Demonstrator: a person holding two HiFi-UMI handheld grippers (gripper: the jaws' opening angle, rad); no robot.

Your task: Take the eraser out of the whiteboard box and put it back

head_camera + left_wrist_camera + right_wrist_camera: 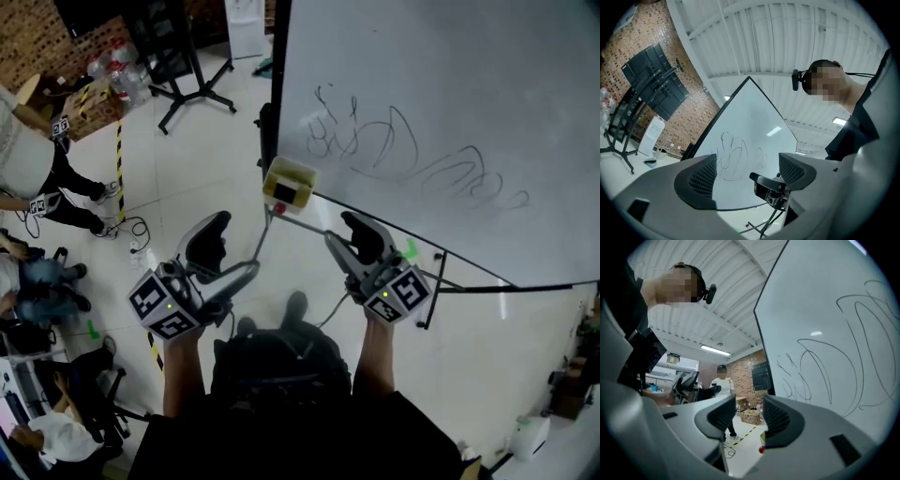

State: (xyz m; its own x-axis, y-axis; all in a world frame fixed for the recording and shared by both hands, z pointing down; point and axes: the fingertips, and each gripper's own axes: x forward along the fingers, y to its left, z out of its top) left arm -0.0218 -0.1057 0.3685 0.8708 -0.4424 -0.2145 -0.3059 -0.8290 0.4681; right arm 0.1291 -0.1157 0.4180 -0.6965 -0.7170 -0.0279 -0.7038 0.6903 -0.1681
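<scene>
The pale yellow whiteboard box (292, 175) hangs at the lower left corner of the whiteboard (450, 103). A dark block (281, 192), apparently the eraser, shows in it. My left gripper (225, 251) is held below and left of the box, open and empty, a little apart from it. My right gripper (352, 234) is below and right of the box, near the board's lower edge, also open with nothing between its jaws. In the right gripper view a sliver of the yellow box (762, 436) shows low between the jaws of the right gripper (749, 417). The left gripper (746, 173) faces the scribbled board (750, 136).
The board's metal stand legs (441, 281) run along the floor under my right hand. A black tripod stand (192, 89) is at the back left. Several people sit or stand at the left (37, 169), and yellow-black tape (119, 159) marks the floor.
</scene>
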